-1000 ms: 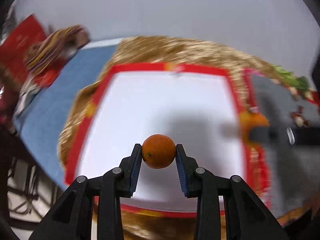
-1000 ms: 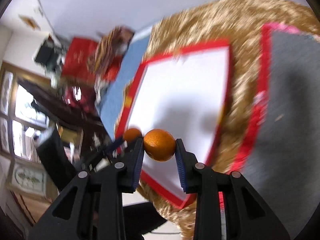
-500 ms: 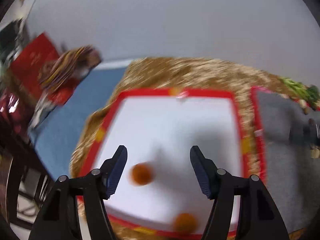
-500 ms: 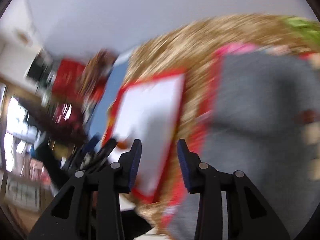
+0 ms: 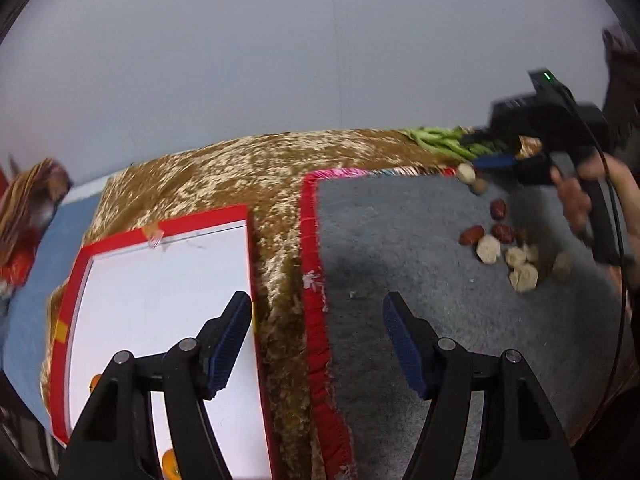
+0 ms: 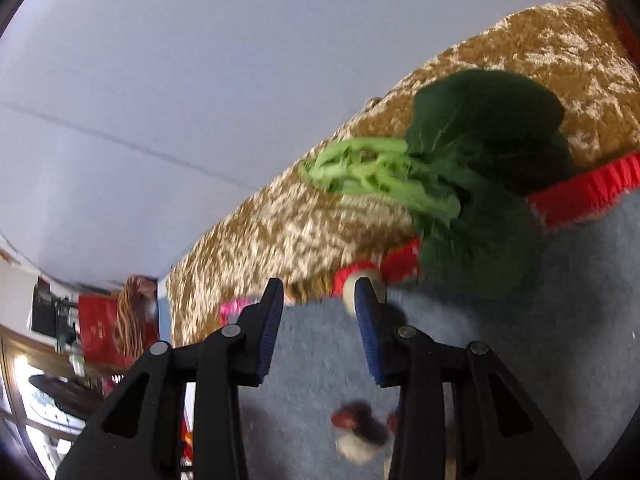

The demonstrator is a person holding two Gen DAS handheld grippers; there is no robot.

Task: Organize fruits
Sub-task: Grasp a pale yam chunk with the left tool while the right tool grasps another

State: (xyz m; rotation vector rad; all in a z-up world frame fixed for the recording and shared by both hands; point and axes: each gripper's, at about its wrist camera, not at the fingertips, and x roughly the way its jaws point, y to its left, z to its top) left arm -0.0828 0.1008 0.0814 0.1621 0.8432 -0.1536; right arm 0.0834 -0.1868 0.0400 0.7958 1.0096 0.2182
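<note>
Both oranges are now lying on the white tray (image 5: pixel 160 288), near its close edge; a second ago each gripper was pinching one. One orange (image 5: pixel 170 465) is showing low between the left gripper's arms, and the other orange (image 5: pixel 94 382) is peeking out by the tray's left rim.

The left gripper (image 5: pixel 316 338) is hanging spread wide and holding nothing, over the gold cloth (image 5: pixel 248 172) between the tray and the grey mat (image 5: pixel 400 240).

The right gripper (image 6: pixel 318 320) is also spread and empty, over the far edge of the mat. A hand (image 5: pixel 576 200) is holding it. A small pale ball (image 6: pixel 349 292) is sitting just beside its right finger. A leafy green (image 6: pixel 460 168) is lying across the mat's far edge. Red dates (image 5: pixel 498 210) and pale lumps (image 5: pixel 489 249) are lying close together near the mat's right edge.
</note>
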